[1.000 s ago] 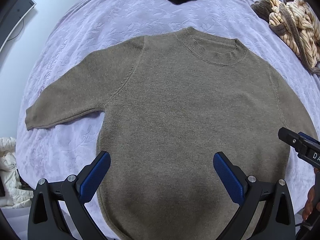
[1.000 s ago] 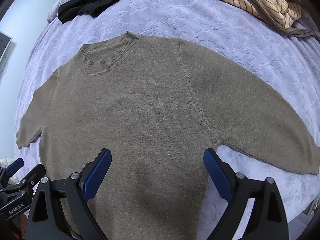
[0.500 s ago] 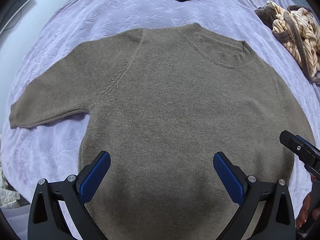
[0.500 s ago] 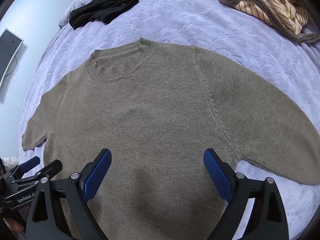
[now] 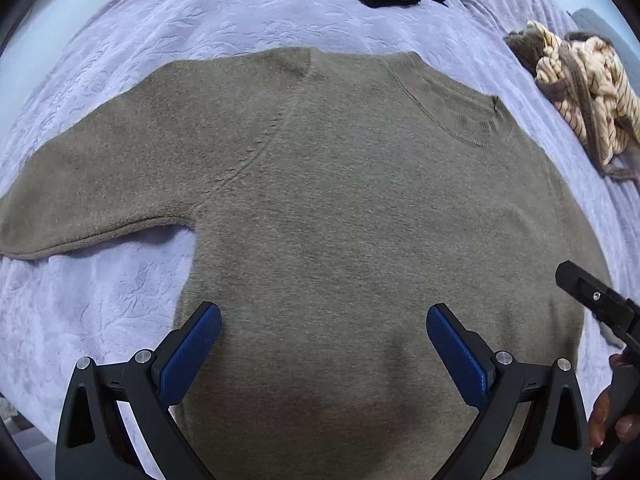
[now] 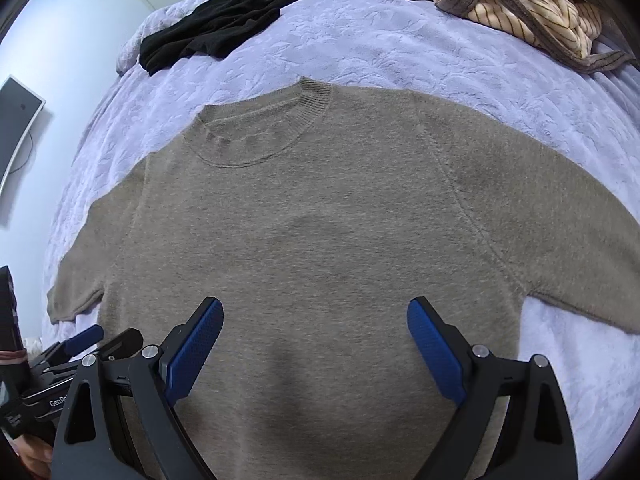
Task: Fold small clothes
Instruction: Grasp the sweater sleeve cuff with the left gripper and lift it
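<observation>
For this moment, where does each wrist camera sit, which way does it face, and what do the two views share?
Left wrist: sits on the left gripper, jaws open, facing across the flat olive-brown knit sweater toward its collar; the right gripper and some fingers show at right.
Right wrist: sits on the right gripper, jaws open, same heading; the left gripper shows at lower left.
Shared: the sweater, lavender textured bedspread, black garment and cream striped garment pile.
</observation>
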Demonstrator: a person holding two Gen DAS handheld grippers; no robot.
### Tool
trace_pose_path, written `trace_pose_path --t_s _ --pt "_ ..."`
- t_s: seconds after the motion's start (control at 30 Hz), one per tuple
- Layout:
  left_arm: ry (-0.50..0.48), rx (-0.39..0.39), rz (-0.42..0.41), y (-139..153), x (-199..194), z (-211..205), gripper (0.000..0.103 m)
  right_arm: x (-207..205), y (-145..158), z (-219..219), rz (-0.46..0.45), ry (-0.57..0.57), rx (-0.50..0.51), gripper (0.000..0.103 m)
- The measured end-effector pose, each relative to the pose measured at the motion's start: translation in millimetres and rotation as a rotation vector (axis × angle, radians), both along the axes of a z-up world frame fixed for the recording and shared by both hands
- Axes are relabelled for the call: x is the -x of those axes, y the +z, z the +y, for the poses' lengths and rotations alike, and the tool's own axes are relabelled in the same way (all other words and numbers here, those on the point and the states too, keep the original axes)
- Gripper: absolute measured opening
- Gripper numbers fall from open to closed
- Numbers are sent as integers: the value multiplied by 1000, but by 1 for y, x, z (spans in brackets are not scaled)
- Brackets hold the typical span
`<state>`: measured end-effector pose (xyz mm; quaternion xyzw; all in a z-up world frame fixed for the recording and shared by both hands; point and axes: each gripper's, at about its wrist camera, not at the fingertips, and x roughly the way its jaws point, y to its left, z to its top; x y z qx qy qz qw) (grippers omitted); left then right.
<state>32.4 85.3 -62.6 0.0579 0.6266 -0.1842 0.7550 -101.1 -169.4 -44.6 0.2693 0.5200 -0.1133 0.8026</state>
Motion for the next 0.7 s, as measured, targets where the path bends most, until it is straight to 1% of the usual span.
trace_pose_path --t_s 0.13,0.2,0.3,0.37,0.47,0.53,0.6,0.63,0.7 --pt "80 159 6 7 -19 47 103 -6 6 22 -26 25 -13 95" --pt "148 211 -17 10 -32 80 103 -10 9 35 -42 45 -26 95" --pt "258 242 -59 9 -54 136 103 -20 12 59 -55 88 -44 95" --pt "346 234 -79 3 -66 174 103 -26 13 76 -59 118 -56 95" --pt "464 213 -104 -13 -78 227 103 -35 13 100 -61 151 -75 95" --pt "535 212 -82 -32 -85 252 103 -41 11 115 -56 174 -84 95" --pt "599 257 -31 -51 -93 265 103 -45 8 125 -48 191 -90 95" --pt "634 296 -16 -59 -96 271 103 -47 6 130 -41 200 -91 95" --pt "694 361 -27 -63 -101 277 103 -52 4 139 -30 215 -90 95"
